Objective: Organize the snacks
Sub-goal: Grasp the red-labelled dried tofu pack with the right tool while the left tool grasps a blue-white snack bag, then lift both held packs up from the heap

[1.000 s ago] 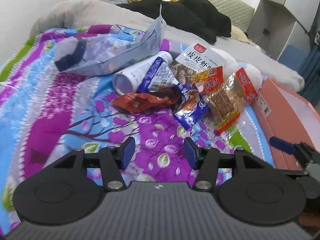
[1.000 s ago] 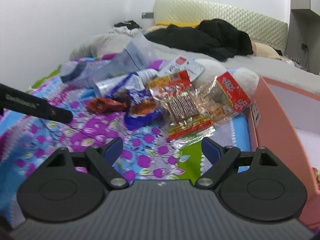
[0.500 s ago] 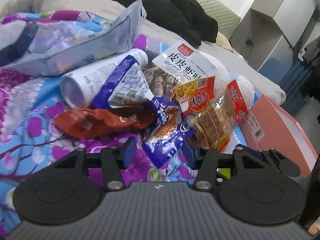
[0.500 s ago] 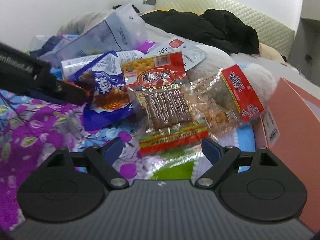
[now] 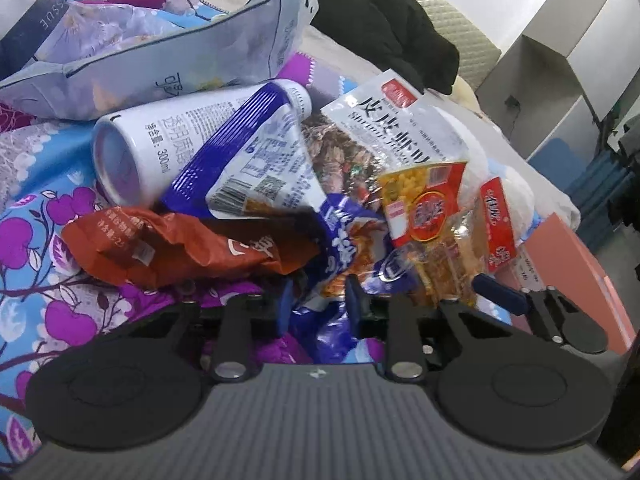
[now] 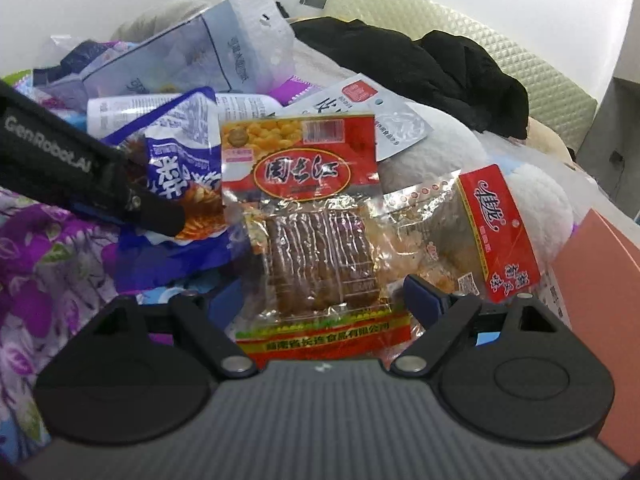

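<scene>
Both grippers have closed in on the pile. The left gripper (image 5: 318, 300), jaws just narrowed, pinches the blue snack bag (image 5: 340, 264); the right gripper (image 6: 324, 296) gapes around the red-labelled packet (image 6: 316, 240) at lower centre.

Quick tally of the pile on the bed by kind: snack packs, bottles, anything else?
Snack packs: 5 (brown, blue, shrimp, two red-label clear packs)
Bottles: 1
Tissue packs: 1
Total: 7

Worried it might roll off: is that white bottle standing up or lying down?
Lying down. The white bottle rests on its side on the bedspread, round base facing the camera, snack packets draped over it.
</scene>
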{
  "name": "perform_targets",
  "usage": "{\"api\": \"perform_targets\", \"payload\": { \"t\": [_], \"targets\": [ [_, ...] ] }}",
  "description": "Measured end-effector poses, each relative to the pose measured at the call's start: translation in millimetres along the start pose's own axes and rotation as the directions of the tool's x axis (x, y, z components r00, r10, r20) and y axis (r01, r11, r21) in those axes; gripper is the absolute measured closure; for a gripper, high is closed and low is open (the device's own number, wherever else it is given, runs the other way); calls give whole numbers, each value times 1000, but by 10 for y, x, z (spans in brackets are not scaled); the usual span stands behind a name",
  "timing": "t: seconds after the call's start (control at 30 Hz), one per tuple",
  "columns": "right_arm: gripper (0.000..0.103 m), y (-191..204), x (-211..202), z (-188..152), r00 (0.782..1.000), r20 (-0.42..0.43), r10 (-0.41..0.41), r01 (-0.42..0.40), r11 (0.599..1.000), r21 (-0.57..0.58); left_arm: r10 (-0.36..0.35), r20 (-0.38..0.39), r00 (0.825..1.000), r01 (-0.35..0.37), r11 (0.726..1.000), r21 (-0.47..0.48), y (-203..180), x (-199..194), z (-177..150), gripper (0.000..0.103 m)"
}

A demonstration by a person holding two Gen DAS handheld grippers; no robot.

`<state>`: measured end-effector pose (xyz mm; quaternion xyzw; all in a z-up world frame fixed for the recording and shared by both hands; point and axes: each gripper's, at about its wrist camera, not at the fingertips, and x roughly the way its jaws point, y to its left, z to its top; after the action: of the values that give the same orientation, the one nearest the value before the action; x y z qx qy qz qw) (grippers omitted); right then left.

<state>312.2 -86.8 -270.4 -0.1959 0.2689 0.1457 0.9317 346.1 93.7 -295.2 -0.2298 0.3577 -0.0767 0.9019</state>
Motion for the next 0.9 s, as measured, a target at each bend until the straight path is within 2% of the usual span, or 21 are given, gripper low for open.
{"api": "perform_targets", "payload": {
  "t": [0.13,0.23,0.3,0.53,0.63,0.9],
  "targets": [
    [20,56,18,7,999,-28,-19,16,997,-81,-6,2,1000,6,1000,15,-19,13,16,89],
    [35,21,-44,29,999,-41,-13,10,998,-68,-28,10,1000,27,1000,16,-58,-51,44,93],
    [50,9,-72,22,999,-50,-15,12,998,-68,-34,9,999,34,999,18,-77,-99,51,95],
    [69,-9,-329,45,998,-60,-9,7,999,-39,-47,11,999,47,999,25,-157,-420,-14,97],
    [85,10,-465,31,998,-69,-5,3,1000,-23,-55,3,998,55,998,27,-205,-576,-82,99],
    [86,59,-896,-81,996,-84,0,0,1000,-1,-45,-34,998,46,998,41,-309,-1003,-357,100]
  ]
}}
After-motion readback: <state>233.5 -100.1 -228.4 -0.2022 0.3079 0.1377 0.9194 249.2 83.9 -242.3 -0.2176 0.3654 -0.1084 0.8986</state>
